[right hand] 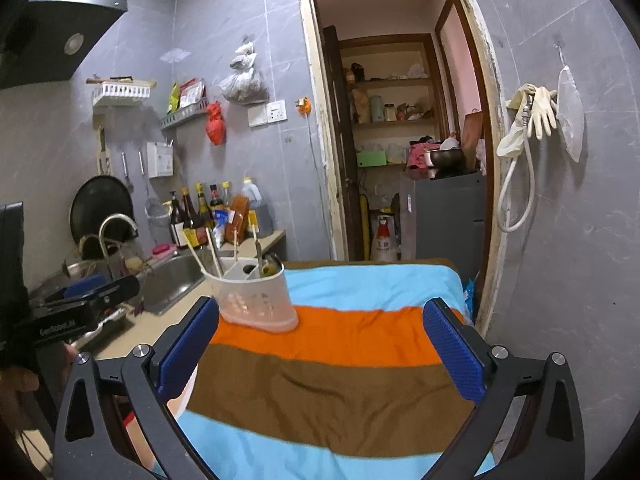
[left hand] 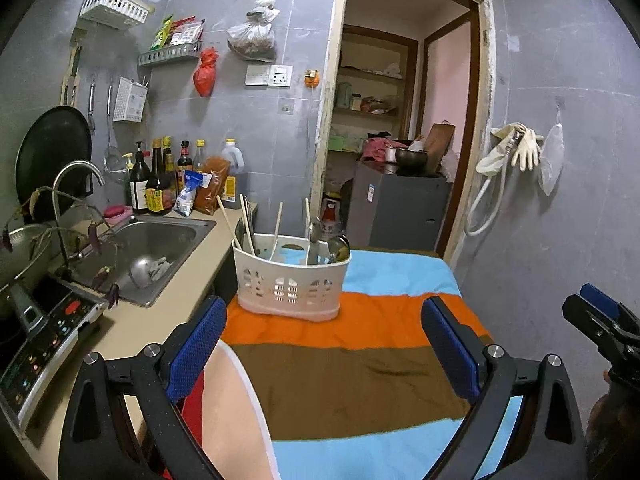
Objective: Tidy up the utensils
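A white slotted utensil holder [left hand: 289, 285] stands on the orange stripe of a striped cloth [left hand: 360, 376]. It holds chopsticks [left hand: 247, 224] on its left side and metal spoons [left hand: 338, 248] on its right. It also shows in the right wrist view [right hand: 256, 294]. My left gripper [left hand: 324, 344] is open and empty, held above the cloth short of the holder. My right gripper [right hand: 320, 344] is open and empty too, to the right of the holder. The right gripper shows at the edge of the left wrist view [left hand: 600, 320].
A counter on the left carries a steel sink [left hand: 160, 240] with a tap, sauce bottles [left hand: 160, 184] and an induction cooker [left hand: 44, 332]. A black pan [left hand: 52, 152] leans on the wall. A doorway [left hand: 400, 120] opens behind the table. Gloves [left hand: 520, 148] hang at right.
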Demonstrator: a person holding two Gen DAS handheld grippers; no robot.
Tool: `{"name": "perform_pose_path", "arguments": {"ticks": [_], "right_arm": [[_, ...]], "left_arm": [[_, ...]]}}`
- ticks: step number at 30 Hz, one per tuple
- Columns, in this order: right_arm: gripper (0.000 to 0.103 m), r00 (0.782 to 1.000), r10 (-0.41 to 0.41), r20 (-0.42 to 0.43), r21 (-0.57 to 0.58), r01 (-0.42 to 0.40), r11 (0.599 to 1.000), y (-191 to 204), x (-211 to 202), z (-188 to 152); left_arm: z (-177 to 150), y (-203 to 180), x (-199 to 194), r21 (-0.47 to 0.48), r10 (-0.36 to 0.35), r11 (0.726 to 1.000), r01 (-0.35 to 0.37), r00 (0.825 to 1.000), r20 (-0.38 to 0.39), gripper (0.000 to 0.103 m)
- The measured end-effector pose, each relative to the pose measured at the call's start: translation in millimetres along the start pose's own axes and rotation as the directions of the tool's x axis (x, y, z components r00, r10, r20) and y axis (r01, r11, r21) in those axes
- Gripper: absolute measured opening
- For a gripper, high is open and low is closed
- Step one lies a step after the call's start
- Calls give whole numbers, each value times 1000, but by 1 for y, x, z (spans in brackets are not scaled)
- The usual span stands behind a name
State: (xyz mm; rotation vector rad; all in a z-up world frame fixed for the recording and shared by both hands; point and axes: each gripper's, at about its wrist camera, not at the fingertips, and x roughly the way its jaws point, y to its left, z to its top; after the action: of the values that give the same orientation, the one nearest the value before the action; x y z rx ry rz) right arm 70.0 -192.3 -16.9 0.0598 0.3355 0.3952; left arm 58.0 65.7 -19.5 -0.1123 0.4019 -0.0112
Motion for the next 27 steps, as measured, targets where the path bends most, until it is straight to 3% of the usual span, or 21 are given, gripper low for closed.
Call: {"name": "perform_pose_path", "arguments": {"ticks": [11,27], "right_arm": [[103,999,-25,-33,15,25,1000,6,-26,-24],[103,999,-28,-45,13,29,999,4,-26,-28]], "left_arm": [[-27,-7,-28,20,-15,1000,15,1000,9,95],[-33,-9,-32,14,-1,1000,1,1000,3,95]]}}
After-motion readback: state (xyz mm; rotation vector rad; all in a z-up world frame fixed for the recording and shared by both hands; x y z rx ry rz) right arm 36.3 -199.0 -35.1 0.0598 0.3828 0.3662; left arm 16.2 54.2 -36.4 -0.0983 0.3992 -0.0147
